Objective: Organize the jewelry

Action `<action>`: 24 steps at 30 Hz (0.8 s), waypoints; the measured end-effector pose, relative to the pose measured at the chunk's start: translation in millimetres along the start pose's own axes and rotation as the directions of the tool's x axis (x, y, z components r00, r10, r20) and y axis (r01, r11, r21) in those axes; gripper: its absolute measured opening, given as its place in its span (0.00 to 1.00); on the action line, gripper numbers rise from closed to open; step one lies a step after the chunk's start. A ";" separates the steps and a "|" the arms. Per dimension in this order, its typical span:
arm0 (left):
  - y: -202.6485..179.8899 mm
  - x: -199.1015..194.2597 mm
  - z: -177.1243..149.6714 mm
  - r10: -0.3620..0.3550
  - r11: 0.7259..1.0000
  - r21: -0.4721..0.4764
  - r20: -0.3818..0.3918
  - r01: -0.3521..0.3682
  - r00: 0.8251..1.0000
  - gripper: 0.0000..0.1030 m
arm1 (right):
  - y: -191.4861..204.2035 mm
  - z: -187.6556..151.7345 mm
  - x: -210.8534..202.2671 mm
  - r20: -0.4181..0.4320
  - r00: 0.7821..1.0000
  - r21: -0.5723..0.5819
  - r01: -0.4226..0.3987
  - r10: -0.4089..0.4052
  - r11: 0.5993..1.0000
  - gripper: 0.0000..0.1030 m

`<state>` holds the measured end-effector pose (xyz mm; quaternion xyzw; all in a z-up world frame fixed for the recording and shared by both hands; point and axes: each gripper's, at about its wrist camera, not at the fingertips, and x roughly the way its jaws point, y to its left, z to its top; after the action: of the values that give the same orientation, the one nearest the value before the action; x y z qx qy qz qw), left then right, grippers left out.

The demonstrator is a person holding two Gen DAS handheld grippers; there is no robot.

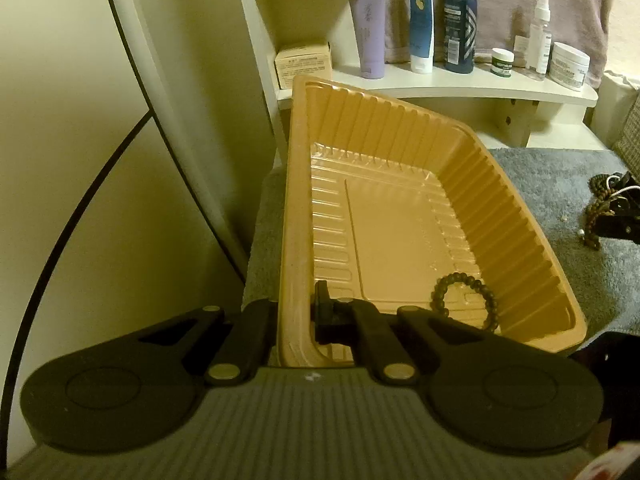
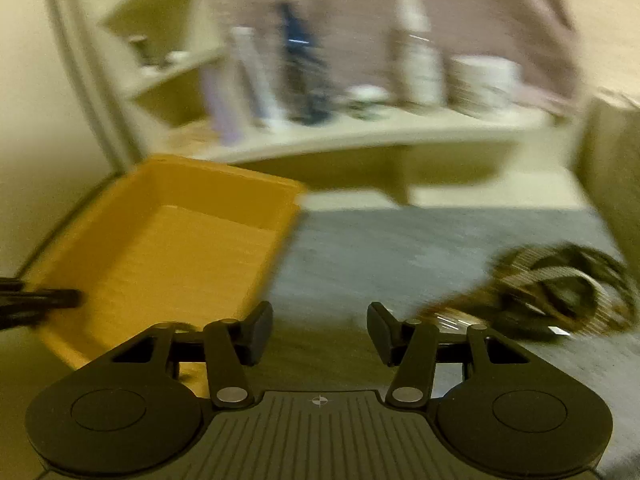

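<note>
Meanwhile: tray clamped on the left, beads loose on the right

Meanwhile the left gripper [image 1: 294,320] has its jaws closed on the near-left wall of the orange plastic tray [image 1: 304,200], one jaw outside the rim and one inside, so the ribbed wall is pinched between them. Inside the tray, in the near right corner, lies a single dark beaded bracelet [image 1: 464,300], flat on the floor of the tray and just beside the inner jaw without touching it. Otherwise the tray floor shows bare plastic.

From the right wrist view, which is badly blurred, the right gripper [image 2: 320,330] has its jaws standing apart at a middling width with nothing between them; only grey towel [image 2: 400,248] shows in the gap. A tangle of brown beaded jewelry [image 2: 560,292] lies on the towel ahead and to the right of the jaws, near the right jaw but outside the gap. The tray sits to the left of these jaws, its near corner behind the left jaw.

Behind the tray a cream shelf [image 1: 440,84] carries a lilac tube [image 1: 370,32], a blue tube [image 1: 421,16], a dark blue spray bottle [image 1: 460,20] and a white jar [image 1: 568,66].
</note>
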<state>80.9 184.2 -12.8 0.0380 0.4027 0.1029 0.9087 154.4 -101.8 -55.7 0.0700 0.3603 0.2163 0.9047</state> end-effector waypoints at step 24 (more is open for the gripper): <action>-2.1 1.5 -0.2 0.008 1.000 0.016 -0.004 -0.008 1.000 0.03 | 16.4 -14.9 49.6 -0.026 0.986 -0.243 0.155 -0.166 0.957 0.25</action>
<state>82.1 182.5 -14.3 0.0467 0.4050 0.1036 0.9072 170.7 -65.6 -92.8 -0.0747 0.3569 0.1857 0.9124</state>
